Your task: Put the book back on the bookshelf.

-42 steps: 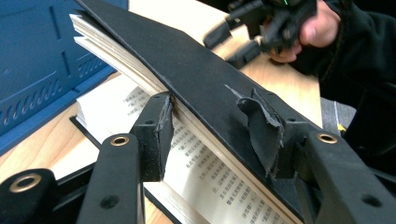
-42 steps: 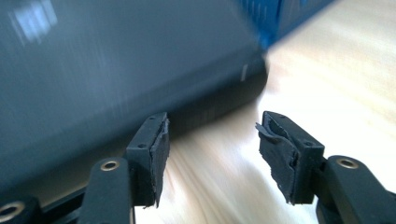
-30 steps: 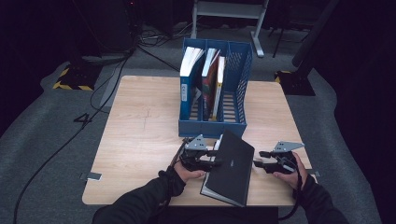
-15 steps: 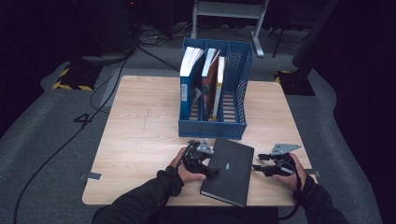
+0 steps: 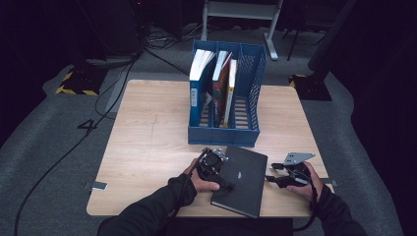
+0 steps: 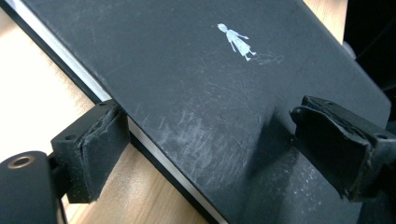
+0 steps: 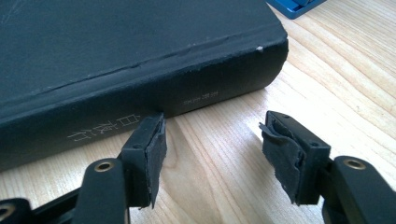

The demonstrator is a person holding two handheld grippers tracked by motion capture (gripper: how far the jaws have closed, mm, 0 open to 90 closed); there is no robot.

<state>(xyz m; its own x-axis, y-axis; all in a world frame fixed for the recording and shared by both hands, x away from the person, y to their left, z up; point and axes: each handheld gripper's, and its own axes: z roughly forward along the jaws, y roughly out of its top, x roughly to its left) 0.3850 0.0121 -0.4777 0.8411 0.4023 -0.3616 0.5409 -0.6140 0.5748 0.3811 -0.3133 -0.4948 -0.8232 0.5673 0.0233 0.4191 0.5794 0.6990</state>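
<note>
The black hardcover book (image 5: 241, 179) lies flat on the pale wooden bench (image 5: 147, 142), near its front edge, just in front of the blue plastic file rack (image 5: 223, 132) that holds several upright books. In the high view I see my left tongs (image 5: 219, 178) resting over the book's left edge, and my right tongs (image 5: 275, 179) just beside its right edge, apart from it.

In the left gripper view the left tongs (image 6: 210, 154) stand wide open, having just been opening: one jaw sits over the wood beside the book's page edge, the other hangs above the scuffed cover (image 6: 210, 93), which carries a small white figure. The book lies between them, but neither pad presses on it.

In the right gripper view the right tongs (image 7: 212, 149) are partly open, having just widened a little, with bare bench between the jaws. The book's spine (image 7: 140, 105), with pale lettering, lies just beyond the left jaw's tip.
</note>
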